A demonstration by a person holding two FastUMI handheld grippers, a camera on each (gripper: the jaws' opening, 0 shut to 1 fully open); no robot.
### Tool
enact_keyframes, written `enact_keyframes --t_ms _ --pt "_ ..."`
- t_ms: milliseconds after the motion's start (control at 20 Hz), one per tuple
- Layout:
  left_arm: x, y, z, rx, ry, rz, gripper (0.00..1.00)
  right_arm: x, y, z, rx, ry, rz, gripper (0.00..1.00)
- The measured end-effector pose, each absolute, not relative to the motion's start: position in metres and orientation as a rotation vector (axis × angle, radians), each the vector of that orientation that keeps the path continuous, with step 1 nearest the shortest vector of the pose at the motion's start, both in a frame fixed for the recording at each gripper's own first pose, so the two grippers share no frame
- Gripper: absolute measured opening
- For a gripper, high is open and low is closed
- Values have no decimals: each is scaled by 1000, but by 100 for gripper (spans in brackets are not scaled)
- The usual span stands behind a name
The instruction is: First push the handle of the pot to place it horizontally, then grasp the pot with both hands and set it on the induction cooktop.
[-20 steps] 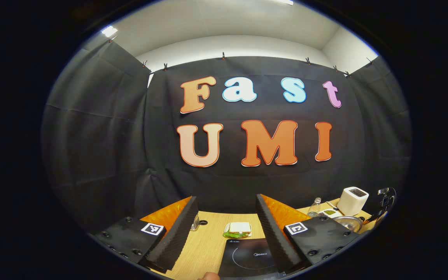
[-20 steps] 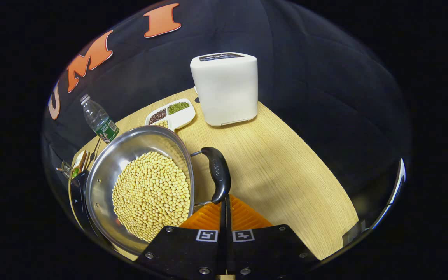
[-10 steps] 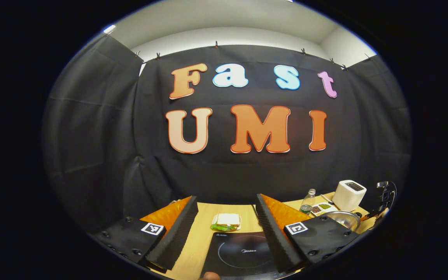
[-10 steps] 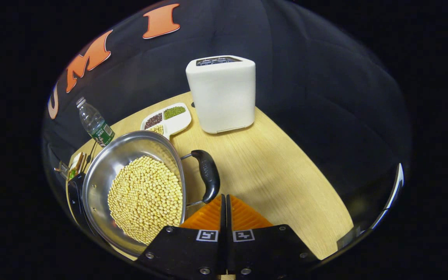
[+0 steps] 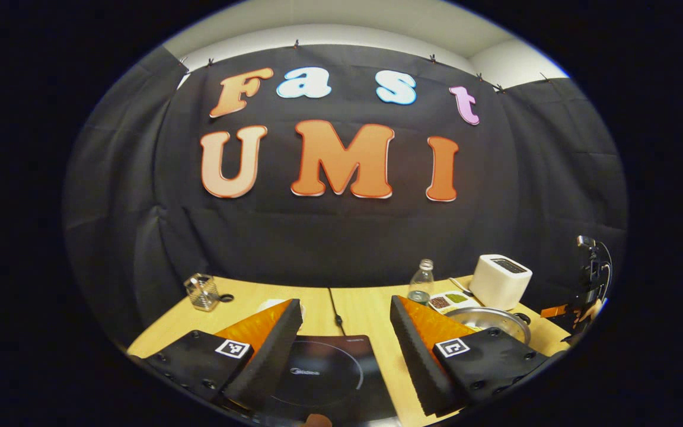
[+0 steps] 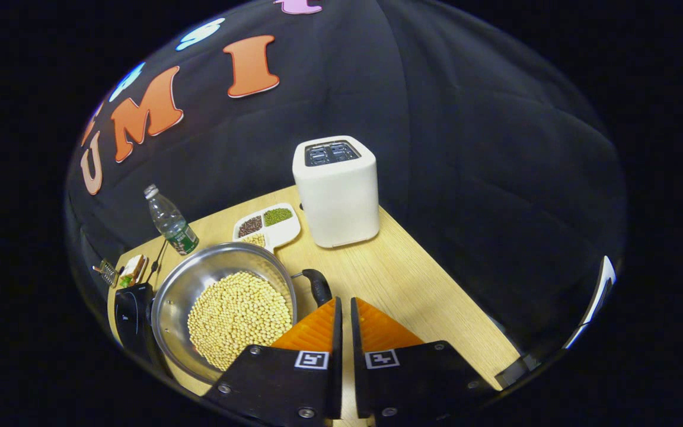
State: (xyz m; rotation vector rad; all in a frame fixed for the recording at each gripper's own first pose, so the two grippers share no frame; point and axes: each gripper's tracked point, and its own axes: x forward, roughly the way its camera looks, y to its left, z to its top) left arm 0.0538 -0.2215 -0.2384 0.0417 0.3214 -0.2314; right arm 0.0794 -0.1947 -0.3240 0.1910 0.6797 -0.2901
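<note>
In the right gripper view we see our right gripper [image 6: 343, 308] above the wooden table [image 6: 430, 308] with its fingers drawn nearly together, a thin slit left between them and nothing held; just beyond its fingertips, and partly hidden behind the left one, lies the black handle [image 6: 319, 286] of the steel pot [image 6: 223, 308], which sticks out from the pot's right side; the pot sits on the table, filled with pale yellow beans [image 6: 239, 317]; taking the pot as our landmark, the dark induction cooktop [image 6: 131, 317] lies just beside it on its left, apart from it as far as we can tell; behind the pot stands a divided dish [image 6: 269, 228] of assorted beans, and behind and to its right a white toaster [image 6: 337, 190]; behind and to its left stands a plastic bottle [image 6: 171, 220], and farther left a sandwich [image 6: 133, 270]; in the left gripper view our left gripper [image 5: 346, 308] hangs wide open and empty over the induction cooktop [image 5: 324, 373], with the pot [image 5: 490, 320] off to the right of it on the table [image 5: 365, 308]; a wire holder [image 5: 201, 292] stands well apart from the pot, at the table's far left
</note>
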Motion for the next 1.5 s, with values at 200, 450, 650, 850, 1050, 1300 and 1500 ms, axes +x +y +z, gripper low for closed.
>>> enact_keyframes --t_ms 200,450,650,850,1050,1300,1500 --pt "58 -265 -286 -6 396 -282 98 89 -184 -313 123 620 -229 39" --pt "63 -296 -347 -21 510 -303 99 109 -176 -321 34 594 -183 74" --pt "63 -319 -397 8 597 -322 99 115 -177 -338 11 637 -178 92" --pt "71 -331 -437 31 656 -331 99 126 -178 -358 26 678 -176 94" --pt "73 -348 -467 30 723 -368 99 136 -176 -374 65 707 -165 94" --pt "80 -366 -491 25 766 -427 97 139 -167 -394 105 772 -132 92" --pt "84 -366 -494 20 796 -413 76 135 -161 -400 144 812 -128 68"
